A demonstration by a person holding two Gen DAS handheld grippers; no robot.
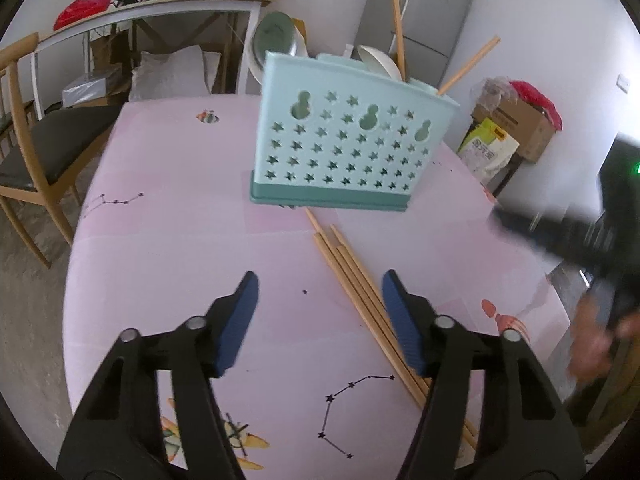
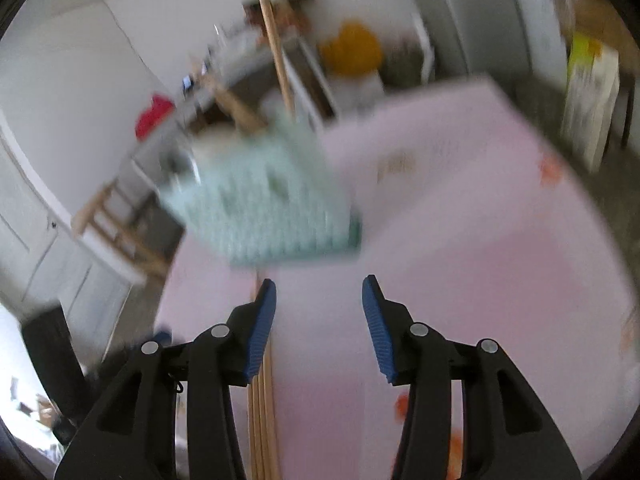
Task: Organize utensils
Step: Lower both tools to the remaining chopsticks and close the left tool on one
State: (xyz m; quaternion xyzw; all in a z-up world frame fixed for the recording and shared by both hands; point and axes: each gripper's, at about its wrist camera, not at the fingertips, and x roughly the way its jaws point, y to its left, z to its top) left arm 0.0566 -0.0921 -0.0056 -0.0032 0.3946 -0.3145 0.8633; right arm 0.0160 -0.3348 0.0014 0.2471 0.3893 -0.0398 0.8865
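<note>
Here we hold our left gripper (image 1: 318,294) low over the pink counter (image 1: 168,240), its blue-padded fingers (image 1: 240,316) spread wide with nothing between them. On the far left a wooden chair (image 1: 28,152) stands beside the counter. Straight ahead, toward the far side, the pale green utensil holder (image 1: 344,140) stands upright on its darker base, its wall cut through with stars. A white spoon (image 1: 378,60) and two chopsticks in the holder (image 1: 398,28) stick up from its top, one nearly upright and one leaning right. Right of centre, a bundle of loose chopsticks (image 1: 360,292) lies flat on the counter, running from the holder's base toward us and passing under the right-hand finger. On the far right our right hand (image 1: 596,344) shows as a blur.

From the right wrist the view is smeared. Our right gripper (image 2: 319,312) also has its fingers (image 2: 378,332) apart and empty above the counter, and the loose chopsticks lie just beneath its left finger. The holder sits beyond, up and to the left.
</note>
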